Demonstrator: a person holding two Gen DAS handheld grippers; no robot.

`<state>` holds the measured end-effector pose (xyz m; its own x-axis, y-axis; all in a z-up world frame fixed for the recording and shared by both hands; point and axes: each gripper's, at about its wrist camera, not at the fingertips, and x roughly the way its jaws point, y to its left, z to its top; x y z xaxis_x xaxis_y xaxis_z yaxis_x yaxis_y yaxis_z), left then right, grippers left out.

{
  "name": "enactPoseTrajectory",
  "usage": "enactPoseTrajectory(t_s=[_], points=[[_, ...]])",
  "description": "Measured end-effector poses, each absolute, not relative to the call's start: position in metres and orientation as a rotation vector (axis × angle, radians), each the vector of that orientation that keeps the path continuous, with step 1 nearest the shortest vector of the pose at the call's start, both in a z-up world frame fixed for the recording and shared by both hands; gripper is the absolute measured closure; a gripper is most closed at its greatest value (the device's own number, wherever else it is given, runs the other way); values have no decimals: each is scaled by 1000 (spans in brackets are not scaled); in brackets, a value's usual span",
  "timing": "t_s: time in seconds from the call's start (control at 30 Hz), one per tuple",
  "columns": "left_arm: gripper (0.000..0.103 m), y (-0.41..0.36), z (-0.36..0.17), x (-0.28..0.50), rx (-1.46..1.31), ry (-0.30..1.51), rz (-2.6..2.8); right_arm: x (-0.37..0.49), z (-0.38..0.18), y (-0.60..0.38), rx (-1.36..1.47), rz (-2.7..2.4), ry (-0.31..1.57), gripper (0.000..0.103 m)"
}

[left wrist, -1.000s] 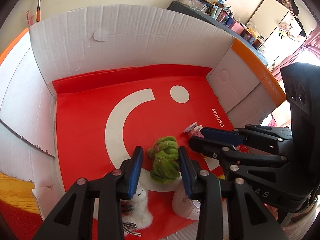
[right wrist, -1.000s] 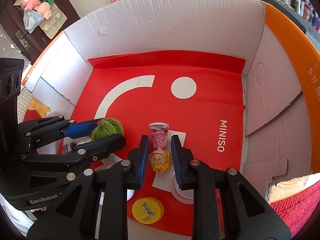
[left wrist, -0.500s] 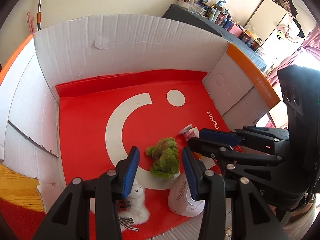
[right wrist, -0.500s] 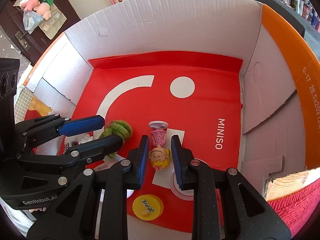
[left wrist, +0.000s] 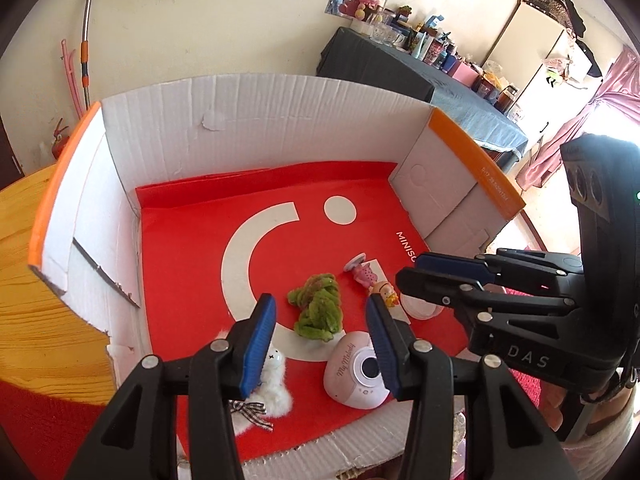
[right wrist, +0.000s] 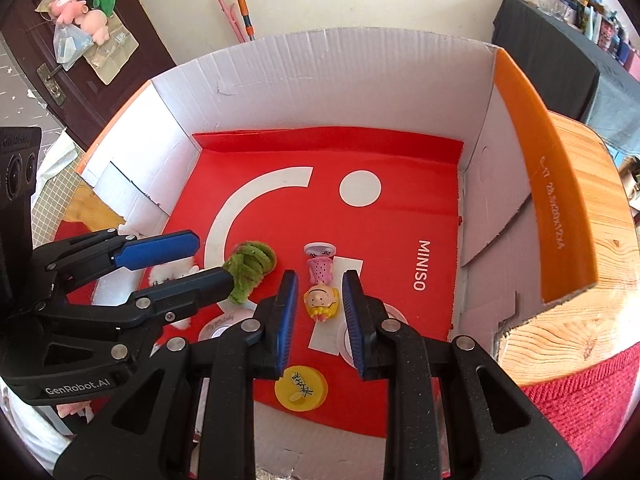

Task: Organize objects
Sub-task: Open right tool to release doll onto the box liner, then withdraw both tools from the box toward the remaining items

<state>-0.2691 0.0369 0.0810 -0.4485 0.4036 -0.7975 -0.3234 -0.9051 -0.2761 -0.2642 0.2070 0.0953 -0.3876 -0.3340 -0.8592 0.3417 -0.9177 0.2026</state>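
Observation:
An open cardboard box (left wrist: 256,120) with a red MINISO floor holds the toys. A green fuzzy toy (left wrist: 318,307) lies on the floor, also seen in the right wrist view (right wrist: 250,268). A small doll in a pink dress (right wrist: 320,286) lies beside it (left wrist: 370,278). My left gripper (left wrist: 320,334) is open and empty, raised above the green toy. My right gripper (right wrist: 318,312) is open and empty, raised above the doll's head. A pink My Melody gadget (left wrist: 356,370) and a white fluffy toy (left wrist: 272,376) lie near the front.
A yellow disc (right wrist: 301,388) and a white round lid (left wrist: 420,306) lie at the box front. The box stands on a wooden table (right wrist: 592,248) with red cloth (right wrist: 580,412). A dark cluttered table (left wrist: 400,68) stands behind.
Both grippers have pulled back and up out of the box. The left jaws opened wider and the green toy stayed on the floor. The doll has not moved.

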Motion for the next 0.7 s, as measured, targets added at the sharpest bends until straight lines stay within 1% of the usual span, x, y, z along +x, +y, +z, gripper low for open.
enactPoseTrajectory(t_s=[0.13,0.37,0.43,0.5,0.53,0.57,0.6,0.63,0.7], points=[[54,32,94,-255,-1270,-96,2414,-255,107,210,1395,-2354,38,81],[42,27,117,-225,-1139,-29,2519,-231,126,212,1284,-2423,109,80],[42,25,122,-215,-1104,-21,2544,-224,130,213,1253,-2441,121,80],[41,24,127,-206,-1069,-2,2569,-218,135,214,1227,-2449,123,77],[40,24,129,-201,-1049,9,2582,-214,137,214,1211,-2457,130,71],[38,23,131,-197,-1031,17,2593,-210,139,215,1187,-2470,139,57],[37,23,133,-192,-1014,22,2602,-204,144,216,1154,-2488,148,46],[37,22,134,-188,-998,25,2611,-198,147,217,1117,-2507,161,31],[36,21,137,-178,-968,32,2625,-189,152,219,1075,-2539,186,31]])
